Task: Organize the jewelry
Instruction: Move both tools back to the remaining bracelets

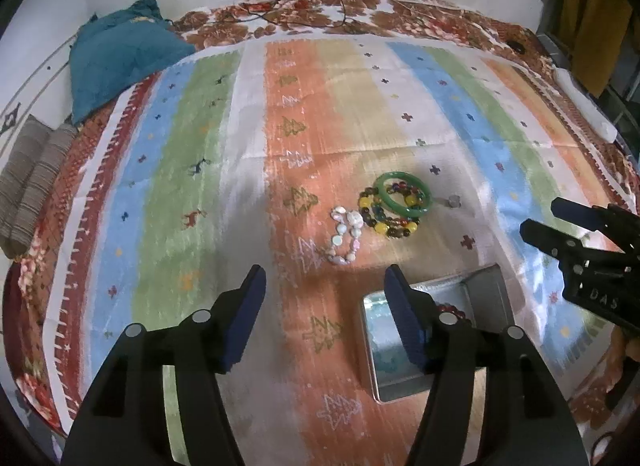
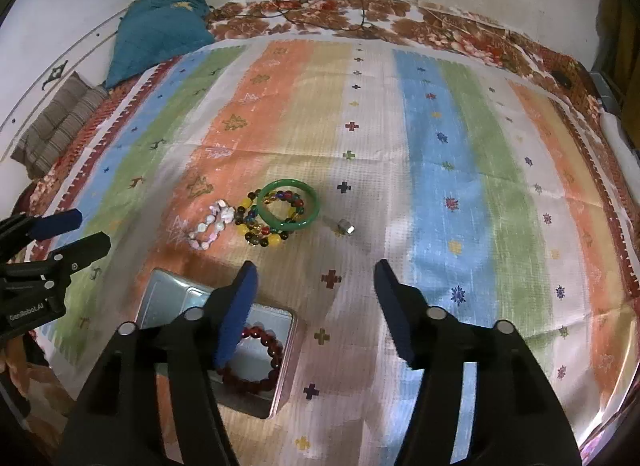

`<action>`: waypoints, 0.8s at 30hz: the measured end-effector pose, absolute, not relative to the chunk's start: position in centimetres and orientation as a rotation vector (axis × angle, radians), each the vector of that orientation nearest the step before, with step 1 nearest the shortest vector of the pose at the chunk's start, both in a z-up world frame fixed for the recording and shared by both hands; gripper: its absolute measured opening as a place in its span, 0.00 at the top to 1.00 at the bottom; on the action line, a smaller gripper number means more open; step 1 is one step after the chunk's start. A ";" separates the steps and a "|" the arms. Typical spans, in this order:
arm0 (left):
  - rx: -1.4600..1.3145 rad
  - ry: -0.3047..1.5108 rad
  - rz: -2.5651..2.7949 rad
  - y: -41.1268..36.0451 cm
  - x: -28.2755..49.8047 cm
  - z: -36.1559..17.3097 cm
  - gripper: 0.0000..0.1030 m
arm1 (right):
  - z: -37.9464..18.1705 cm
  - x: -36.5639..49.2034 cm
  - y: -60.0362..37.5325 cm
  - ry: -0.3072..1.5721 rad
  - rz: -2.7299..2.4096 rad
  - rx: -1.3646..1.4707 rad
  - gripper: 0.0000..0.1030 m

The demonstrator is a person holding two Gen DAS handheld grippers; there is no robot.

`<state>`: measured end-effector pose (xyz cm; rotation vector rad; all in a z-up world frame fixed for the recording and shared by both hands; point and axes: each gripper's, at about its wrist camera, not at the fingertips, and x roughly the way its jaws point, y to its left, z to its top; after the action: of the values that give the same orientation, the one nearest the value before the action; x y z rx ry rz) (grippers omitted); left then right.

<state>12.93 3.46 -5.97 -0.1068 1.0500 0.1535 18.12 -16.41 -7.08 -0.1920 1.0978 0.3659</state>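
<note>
On the striped cloth (image 1: 224, 145) lie a green bangle (image 1: 404, 193) (image 2: 288, 201), a bracelet of many-coloured beads (image 1: 384, 221) (image 2: 260, 231) partly under it, and a pale shell bracelet (image 1: 346, 234) (image 2: 212, 225). A small silver piece (image 1: 454, 200) (image 2: 346, 225) sits to the right of them. A metal tin (image 2: 294, 346) (image 1: 370, 346) holds a dark red bead bracelet (image 2: 272, 346). My left gripper (image 1: 326, 272) (image 2: 90, 227) is open above the cloth, short of the shell bracelet. My right gripper (image 2: 316, 266) (image 1: 542, 217) is open too, with nothing between its fingers.
A teal cloth bundle (image 1: 120, 57) and a folded striped cloth (image 1: 32, 177) lie at the back left. Black cables (image 1: 304, 13) trail over the floral sheet by the wall. The tin's lid (image 2: 168, 298) lies beside the tin.
</note>
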 end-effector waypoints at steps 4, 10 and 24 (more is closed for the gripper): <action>-0.115 1.069 0.165 3.5 14.0 -6.4 0.33 | -7.1 18.8 -16.0 1.098 0.365 -0.197 0.33; -0.071 1.112 0.180 3.4 15.7 -7.7 0.29 | -8.1 20.5 -16.2 1.126 0.341 -0.183 0.32; -0.080 1.173 0.212 4.7 18.5 -9.9 0.23 | -10.3 23.2 -15.9 1.178 0.324 -0.163 0.24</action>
<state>18.54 4.75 -9.94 -0.0795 1.1726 0.2117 23.24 -15.88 -10.30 -0.1631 1.1785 0.3243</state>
